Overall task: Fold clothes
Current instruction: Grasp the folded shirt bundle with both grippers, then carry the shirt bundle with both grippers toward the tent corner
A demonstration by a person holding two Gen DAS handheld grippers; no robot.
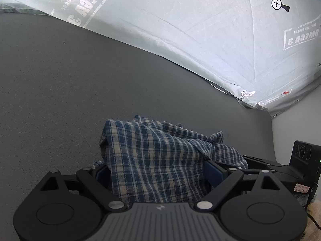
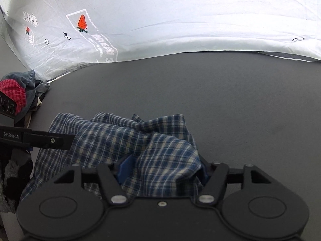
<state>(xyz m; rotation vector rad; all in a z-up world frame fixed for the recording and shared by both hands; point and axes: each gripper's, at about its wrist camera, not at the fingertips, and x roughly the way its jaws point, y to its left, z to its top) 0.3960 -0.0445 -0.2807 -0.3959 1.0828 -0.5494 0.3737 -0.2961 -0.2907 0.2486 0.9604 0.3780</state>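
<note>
The plaid shirt [image 2: 128, 146] lay bunched on the dark counter [image 2: 200, 92], draped over both tools. The left gripper [image 1: 158, 172] and right gripper [image 2: 160, 170] each had cloth heaped between spread fingers; whether either actually pinched it could not be told. The shirt ran crosswise between them, neither hand nearer. A pile of clothes [image 2: 22, 92] sat at the counter's left edge.
</note>
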